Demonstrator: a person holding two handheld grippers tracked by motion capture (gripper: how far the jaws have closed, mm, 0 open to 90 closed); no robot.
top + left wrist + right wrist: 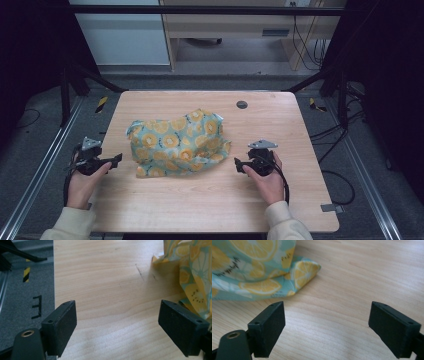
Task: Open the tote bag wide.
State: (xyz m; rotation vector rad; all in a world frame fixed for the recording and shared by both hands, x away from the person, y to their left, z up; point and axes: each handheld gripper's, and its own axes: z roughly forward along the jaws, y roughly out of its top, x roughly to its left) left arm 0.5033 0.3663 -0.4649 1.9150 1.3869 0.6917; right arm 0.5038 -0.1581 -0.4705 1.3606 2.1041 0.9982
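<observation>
Two grippers rested on the table [210,200], one in each of your hands, with a crumpled cloth [177,142] between them. At the left edge of the table your left hand [82,182] held the left gripper [116,160], its jaws pointing right toward the cloth. In the left gripper view the jaws stood wide apart with nothing between them but bare wood, and the cloth [195,277] lay just past the right-hand jaw, not touching it as far as the view showed. The floor [25,290] beside the table showed at the left of that view.

The cloth, teal with yellow lemon slices, sat bunched in a loose heap near the middle of the table, a little left of centre. A small dark round plug [242,104] sat in the tabletop beyond it, toward the far right.

To the right, your right hand [270,182] held the right gripper [239,164], pointing left at the cloth. Its jaws were also spread wide and held nothing; the cloth's [259,270] near corner lay ahead of the left-hand jaw, apart from it.
</observation>
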